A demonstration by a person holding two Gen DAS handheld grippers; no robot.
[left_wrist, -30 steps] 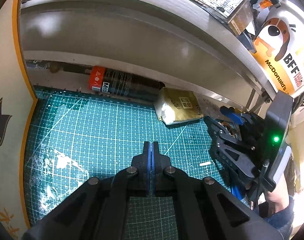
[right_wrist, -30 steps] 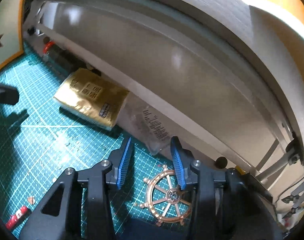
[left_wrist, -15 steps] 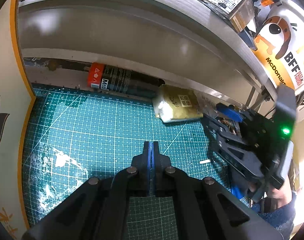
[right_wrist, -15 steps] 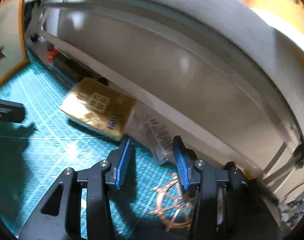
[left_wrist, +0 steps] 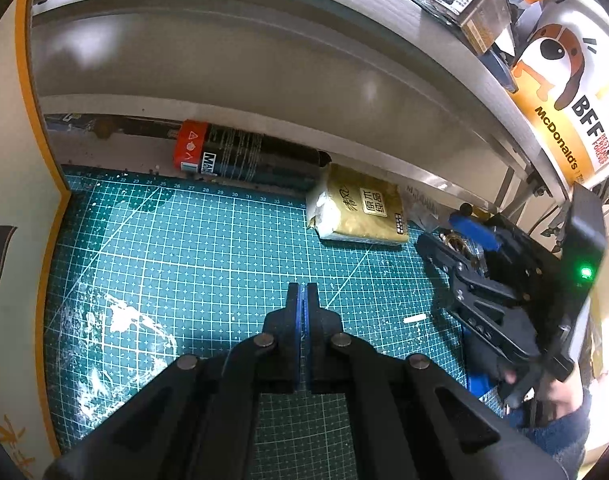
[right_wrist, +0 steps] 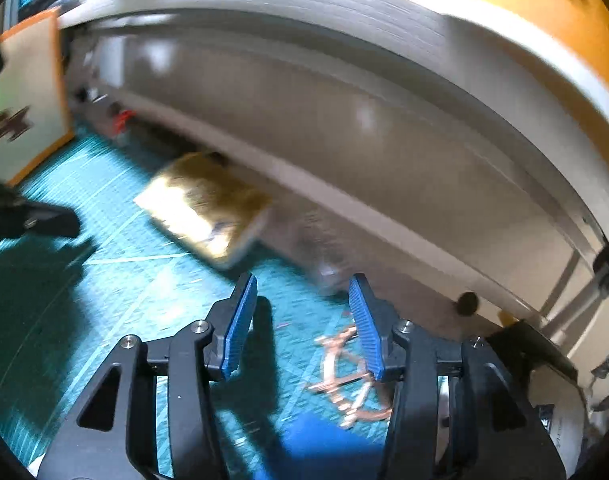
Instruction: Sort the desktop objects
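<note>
Since a second ago the right gripper (right_wrist: 302, 320) has been swung and lifted — its view is now smeared with motion blur, and the copper ship's-wheel ornament (right_wrist: 346, 376), earlier centred between and below the blue pads, is now seen low and toward the right-hand finger, partly hidden by it. The jaws are kept well apart and nothing is held, so the pick is judged not yet made; the ornament seems to remain the likely target, though re-centring would be needed first.

The ornament is seen as a thin, spoked ring lying flat on the green cutting mat (right_wrist: 152, 280), and looks light. Ahead and left of the fingers lies the gold foil packet (right_wrist: 208, 204), against the shelf base.

The left gripper (left_wrist: 303, 300) is held with its pads pressed together on nothing, above the mat's middle, little changed.
</note>
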